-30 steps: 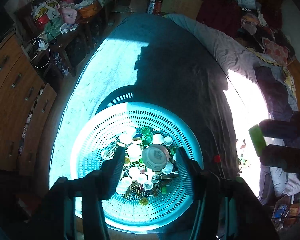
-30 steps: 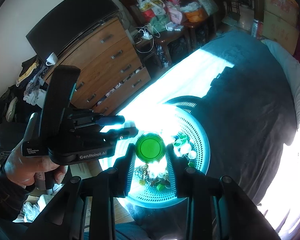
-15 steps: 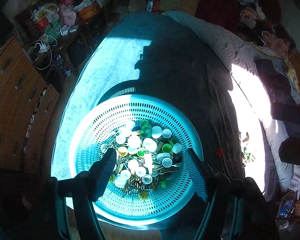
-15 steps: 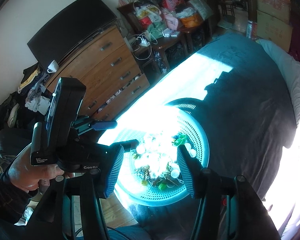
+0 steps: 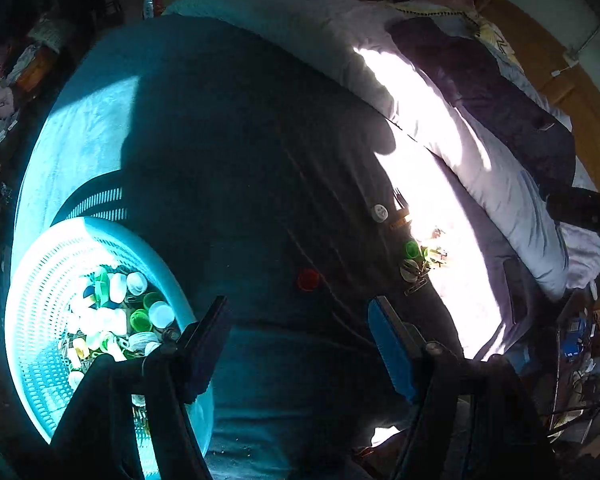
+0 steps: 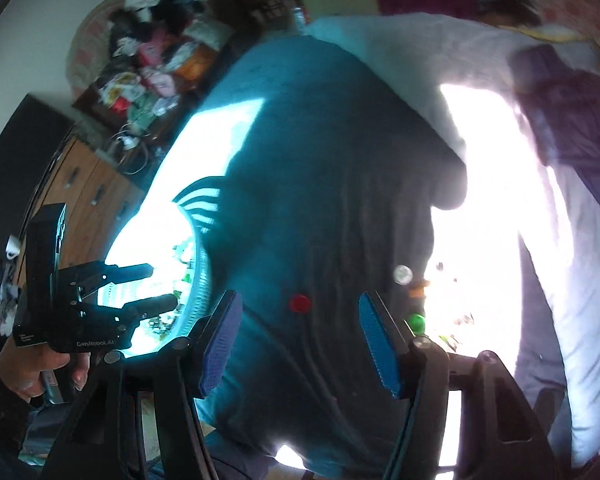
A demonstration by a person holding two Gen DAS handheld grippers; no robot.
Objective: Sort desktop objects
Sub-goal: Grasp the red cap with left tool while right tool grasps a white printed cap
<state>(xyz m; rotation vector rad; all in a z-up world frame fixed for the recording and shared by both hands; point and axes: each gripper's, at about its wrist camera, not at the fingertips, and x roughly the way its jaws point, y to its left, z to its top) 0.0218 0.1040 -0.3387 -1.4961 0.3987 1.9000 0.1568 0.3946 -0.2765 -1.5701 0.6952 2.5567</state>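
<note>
A teal perforated basket (image 5: 32, 280) holds several white and green bottle caps (image 5: 116, 312) at the left; it also shows in the right wrist view (image 6: 200, 264), washed out by sun. A red cap (image 5: 308, 279) lies on the dark blue cloth, also in the right wrist view (image 6: 300, 303). A white cap (image 5: 379, 213), a green cap (image 5: 412, 249) and small clips lie near the sunlit patch. My left gripper (image 5: 300, 344) is open and empty right of the basket. My right gripper (image 6: 300, 344) is open and empty, just this side of the red cap.
A grey quilt (image 5: 480, 184) and dark bedding lie at the right. A wooden dresser (image 6: 80, 192) and a cluttered side table (image 6: 148, 80) stand at the left. Bright sun patches wash out parts of the cloth. The hand-held left gripper (image 6: 112, 304) shows over the basket.
The right gripper let go of the green cap and opened. Both grippers swung right, away from above the basket toward the red cap and the sunlit patch.
</note>
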